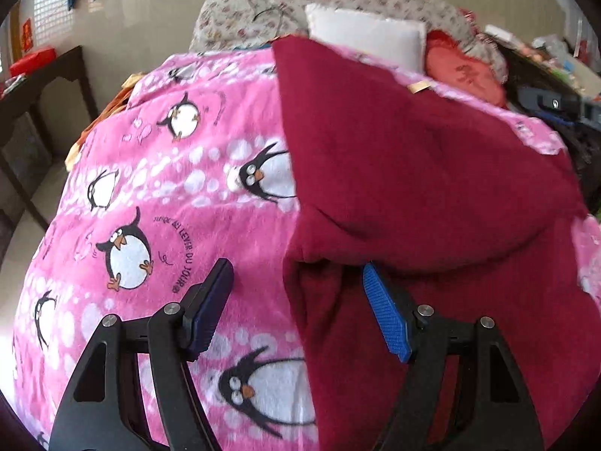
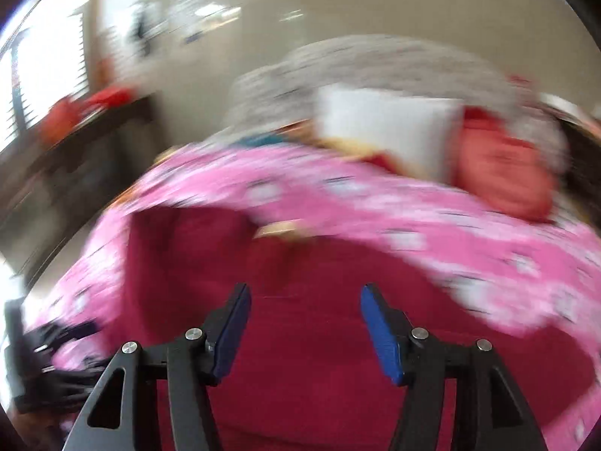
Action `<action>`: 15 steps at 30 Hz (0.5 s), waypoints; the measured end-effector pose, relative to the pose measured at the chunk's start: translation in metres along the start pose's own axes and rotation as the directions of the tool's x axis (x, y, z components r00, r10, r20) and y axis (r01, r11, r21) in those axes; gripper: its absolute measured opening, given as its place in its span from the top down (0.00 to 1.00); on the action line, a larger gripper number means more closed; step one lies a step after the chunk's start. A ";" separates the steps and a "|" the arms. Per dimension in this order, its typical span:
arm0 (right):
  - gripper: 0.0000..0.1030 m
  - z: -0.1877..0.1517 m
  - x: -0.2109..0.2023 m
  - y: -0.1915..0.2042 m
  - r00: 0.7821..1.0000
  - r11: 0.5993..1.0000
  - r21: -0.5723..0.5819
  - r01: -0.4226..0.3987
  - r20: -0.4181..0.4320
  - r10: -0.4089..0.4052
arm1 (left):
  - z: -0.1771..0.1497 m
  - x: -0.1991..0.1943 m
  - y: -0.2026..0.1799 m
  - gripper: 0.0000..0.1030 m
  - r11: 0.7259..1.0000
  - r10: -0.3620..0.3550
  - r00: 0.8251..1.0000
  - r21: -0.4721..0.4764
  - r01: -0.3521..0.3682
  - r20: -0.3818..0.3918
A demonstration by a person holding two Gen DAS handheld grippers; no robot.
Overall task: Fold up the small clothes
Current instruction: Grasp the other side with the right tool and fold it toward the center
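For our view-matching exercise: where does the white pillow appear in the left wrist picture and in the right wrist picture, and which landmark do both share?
Left wrist: white pillow sits top centre, behind the dark red garment.
Right wrist: white pillow, blurred, is right of centre in the upper half, beyond the pink penguin blanket.
Shared landmark: the red cushion directly right of the pillow.

Maroon garment (image 1: 432, 173) on pink penguin blanket (image 1: 157, 195)
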State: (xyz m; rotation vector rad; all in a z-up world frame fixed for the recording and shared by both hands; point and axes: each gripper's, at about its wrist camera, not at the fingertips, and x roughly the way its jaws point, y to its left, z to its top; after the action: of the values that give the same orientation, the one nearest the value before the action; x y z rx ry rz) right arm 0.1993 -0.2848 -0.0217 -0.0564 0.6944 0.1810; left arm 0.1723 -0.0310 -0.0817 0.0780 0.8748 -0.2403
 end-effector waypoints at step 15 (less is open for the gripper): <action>0.94 -0.006 0.082 0.097 0.997 0.878 -0.475 -0.053 -0.081 0.016 | -0.005 0.001 0.027 0.30 0.996 -0.076 0.993 -0.048 0.081 0.093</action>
State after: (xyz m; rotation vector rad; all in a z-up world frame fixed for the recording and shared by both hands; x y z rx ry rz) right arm 0.2398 -0.1784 -0.0779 -0.5290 0.7132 0.3848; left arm 0.1761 -0.0045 -0.0863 -0.0152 0.7937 -0.2926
